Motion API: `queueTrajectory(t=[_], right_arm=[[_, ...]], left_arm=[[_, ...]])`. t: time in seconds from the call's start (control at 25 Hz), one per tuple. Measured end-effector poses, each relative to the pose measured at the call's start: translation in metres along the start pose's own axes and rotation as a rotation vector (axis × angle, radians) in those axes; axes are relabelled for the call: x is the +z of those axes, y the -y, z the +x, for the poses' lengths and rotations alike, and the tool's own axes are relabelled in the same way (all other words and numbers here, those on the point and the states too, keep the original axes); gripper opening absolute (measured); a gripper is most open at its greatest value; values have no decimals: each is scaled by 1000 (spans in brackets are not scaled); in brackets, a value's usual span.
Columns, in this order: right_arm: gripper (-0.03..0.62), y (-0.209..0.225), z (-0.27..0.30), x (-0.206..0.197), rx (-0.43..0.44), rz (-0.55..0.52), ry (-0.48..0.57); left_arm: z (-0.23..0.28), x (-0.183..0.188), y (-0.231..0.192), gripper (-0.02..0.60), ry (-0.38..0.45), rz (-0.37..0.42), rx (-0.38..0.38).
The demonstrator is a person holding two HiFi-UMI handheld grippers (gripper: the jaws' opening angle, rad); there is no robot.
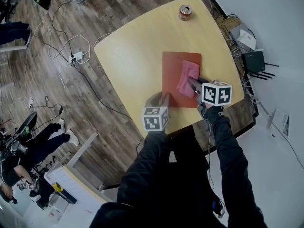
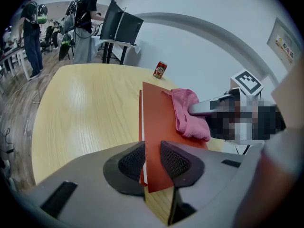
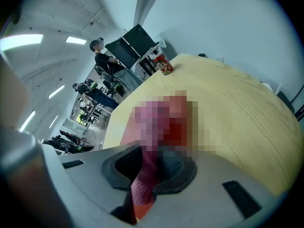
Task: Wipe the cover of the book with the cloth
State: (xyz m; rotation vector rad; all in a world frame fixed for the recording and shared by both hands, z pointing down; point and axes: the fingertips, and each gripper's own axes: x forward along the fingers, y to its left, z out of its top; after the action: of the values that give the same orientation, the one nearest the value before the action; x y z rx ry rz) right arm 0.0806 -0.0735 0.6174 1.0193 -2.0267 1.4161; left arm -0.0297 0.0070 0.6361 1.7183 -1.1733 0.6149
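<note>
Head view looks steeply down over counter [image 1: 123,46]. Left claw [image 2: 153,161] and right claw [image 3: 151,167] views sit close behind jaws, facing across it; all share book [image 1: 172,75].

Black long sleeves [image 1: 236,167] on both arms, black top. L gripper [image 1: 163,99]: grey moulded shell, black ribbed pads [image 2: 131,161], white cube w/ black square markers [image 1: 156,118] at rear. R gripper [image 1: 191,82]: same grey shell, dark pads, own b/w marker cube [image 1: 217,93]. Black cuff or glove [image 1: 214,114] at r. wrist, can't tell which.
</note>
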Motion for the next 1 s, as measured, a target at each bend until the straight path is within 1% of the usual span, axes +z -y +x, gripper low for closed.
queueTrajectory(t=[0.36, 0.48, 0.68, 0.84, 1.0], right_arm=[[77, 17, -19, -2, -28, 0, 19], [77, 9, -24, 0, 11, -3, 35], [77, -19, -22, 7, 87, 0, 54], [77, -46, -11, 9, 139, -14, 48], [77, -66, 4, 9, 187, 10, 39]], left_arm=[[0, 0, 0, 123, 5, 7, 1], [0, -1, -1, 123, 5, 7, 3], [1, 0, 0, 122, 0, 7, 1], [1, 0, 1, 123, 4, 6, -2], [1, 1, 1, 122, 3, 7, -6]])
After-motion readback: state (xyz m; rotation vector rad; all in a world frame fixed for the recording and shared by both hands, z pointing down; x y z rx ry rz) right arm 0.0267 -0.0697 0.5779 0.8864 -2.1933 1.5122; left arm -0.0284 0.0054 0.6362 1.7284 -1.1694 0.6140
